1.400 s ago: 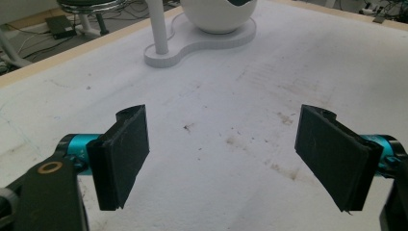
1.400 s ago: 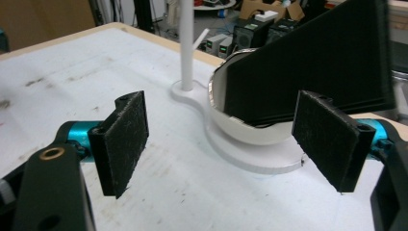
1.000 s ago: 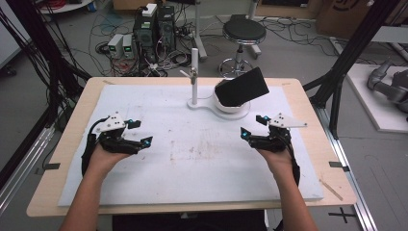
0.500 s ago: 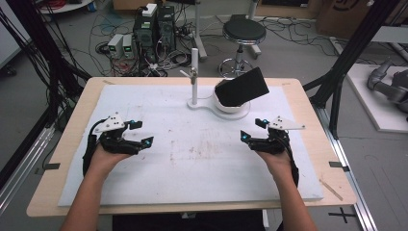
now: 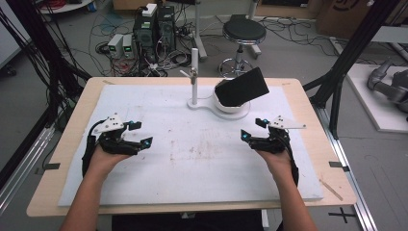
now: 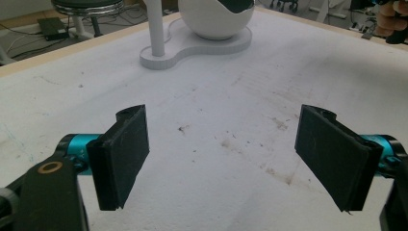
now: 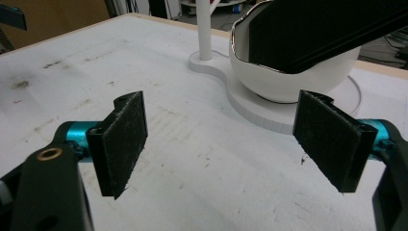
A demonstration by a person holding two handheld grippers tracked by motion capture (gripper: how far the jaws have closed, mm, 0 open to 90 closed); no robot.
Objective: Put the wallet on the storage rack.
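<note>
White foam mat (image 5: 192,159) over wooden table (image 5: 72,144), cluttered lab floor beyond. Far centre: white stand (image 5: 195,79) on a base joined to a white bowl-shaped cradle (image 5: 230,105), black tablet (image 5: 241,86) leaning tilted inside. Left gripper (image 5: 134,134) and right gripper (image 5: 251,129) low over mat, well apart, both with jaws spread wide, holding nothing. Judged barely begun: tablet untouched, reach and grasp left. Ample open mat between grippers and cradle; table edges distant; upright stand close beside tablet.
</note>
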